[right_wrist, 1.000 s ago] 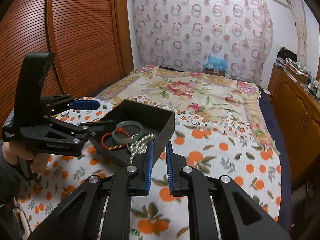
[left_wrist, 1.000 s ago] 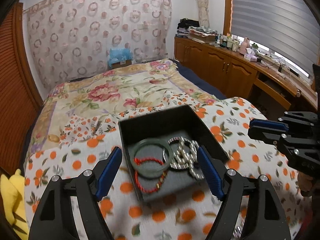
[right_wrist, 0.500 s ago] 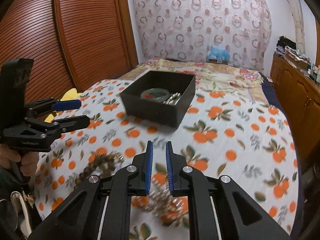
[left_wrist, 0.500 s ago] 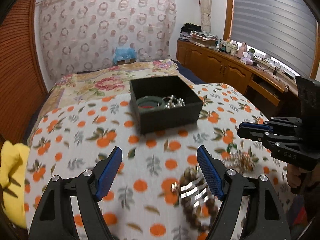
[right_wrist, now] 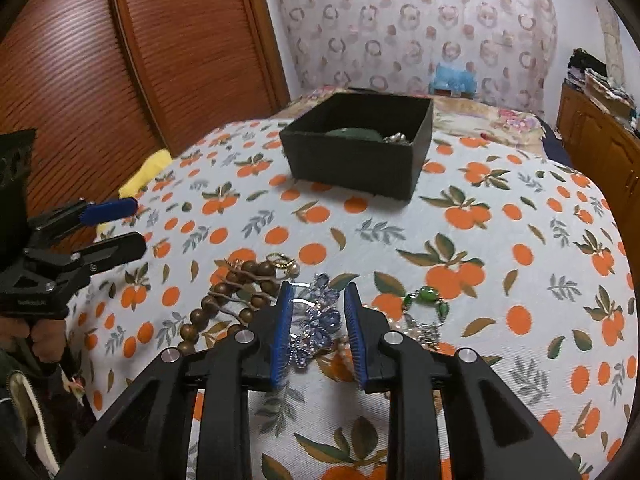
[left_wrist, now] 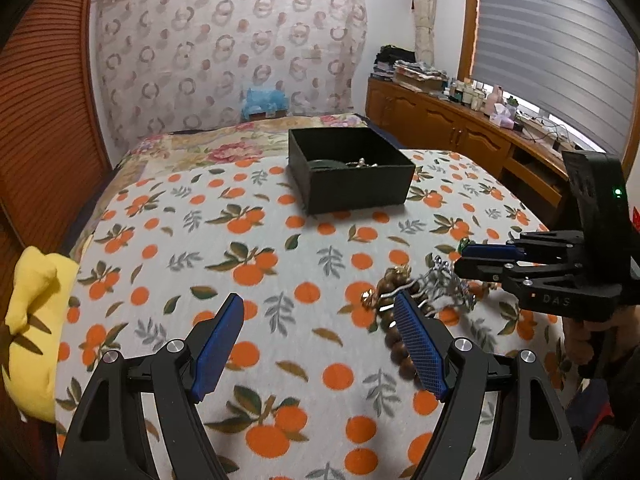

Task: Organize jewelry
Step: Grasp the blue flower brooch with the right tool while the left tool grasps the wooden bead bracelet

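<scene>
On the orange-print bedspread (right_wrist: 500, 216) sits a black box (right_wrist: 360, 160) with a green bangle (right_wrist: 352, 133) and some pearly beads (right_wrist: 398, 138) already inside. Nearer, a loose heap of jewelry waits – a brown wooden bead bracelet (right_wrist: 236, 292), a gold ring (right_wrist: 282, 262), a green-stone piece (right_wrist: 426, 296) and a blue beaded ornament (right_wrist: 316, 320). The right gripper (right_wrist: 318, 312) has just been opening; its narrow jaws straddle the blue ornament without pinching it. The left gripper (left_wrist: 320, 332) hangs wide and empty just beside the brown beads – nothing between its pads.
</scene>
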Available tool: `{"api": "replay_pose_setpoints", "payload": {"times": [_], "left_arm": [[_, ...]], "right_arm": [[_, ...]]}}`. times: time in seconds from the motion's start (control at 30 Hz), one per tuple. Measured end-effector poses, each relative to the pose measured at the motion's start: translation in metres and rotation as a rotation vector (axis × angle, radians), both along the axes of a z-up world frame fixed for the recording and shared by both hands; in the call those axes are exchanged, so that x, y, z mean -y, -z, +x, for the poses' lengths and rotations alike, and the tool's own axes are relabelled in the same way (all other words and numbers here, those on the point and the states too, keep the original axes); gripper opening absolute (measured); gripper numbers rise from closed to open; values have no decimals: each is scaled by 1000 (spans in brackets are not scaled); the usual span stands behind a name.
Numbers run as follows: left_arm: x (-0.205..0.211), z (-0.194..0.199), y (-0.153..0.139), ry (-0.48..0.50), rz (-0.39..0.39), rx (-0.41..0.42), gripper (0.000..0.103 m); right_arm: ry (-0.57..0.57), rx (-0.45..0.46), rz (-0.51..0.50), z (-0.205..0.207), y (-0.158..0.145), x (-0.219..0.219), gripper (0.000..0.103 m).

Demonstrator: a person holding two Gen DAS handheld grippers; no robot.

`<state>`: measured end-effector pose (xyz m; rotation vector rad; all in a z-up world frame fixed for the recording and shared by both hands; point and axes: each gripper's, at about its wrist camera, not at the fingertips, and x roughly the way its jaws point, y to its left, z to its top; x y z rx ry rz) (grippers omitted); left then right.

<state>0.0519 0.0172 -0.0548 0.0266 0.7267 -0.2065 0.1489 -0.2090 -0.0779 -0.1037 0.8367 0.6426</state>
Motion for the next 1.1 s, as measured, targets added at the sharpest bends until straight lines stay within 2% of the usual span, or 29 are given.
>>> {"api": "replay_pose_setpoints", "payload": {"times": [0.23, 0.5, 0.73, 0.77, 0.9, 1.1], "left_arm": [[-3, -1, 4, -6, -8, -10, 74], [2, 0, 9, 3, -8, -20, 74], [4, 0, 11, 0, -9, -24, 74], [4, 1, 10, 1, -9, -24, 74], [7, 3, 13, 5, -2, -27, 74], [10, 5, 19, 19, -5, -46, 74]], "right_arm": [[-14, -18, -75, 8, 11, -11, 28], [-46, -16, -108, 18, 12, -24, 28], [-85, -45, -87, 25, 13, -27, 28], [-95, -53, -82, 25, 13, -27, 24], [-113, -28, -110, 20, 12, -29, 24], [-71, 30, -109, 12, 2, -16, 24]]}}
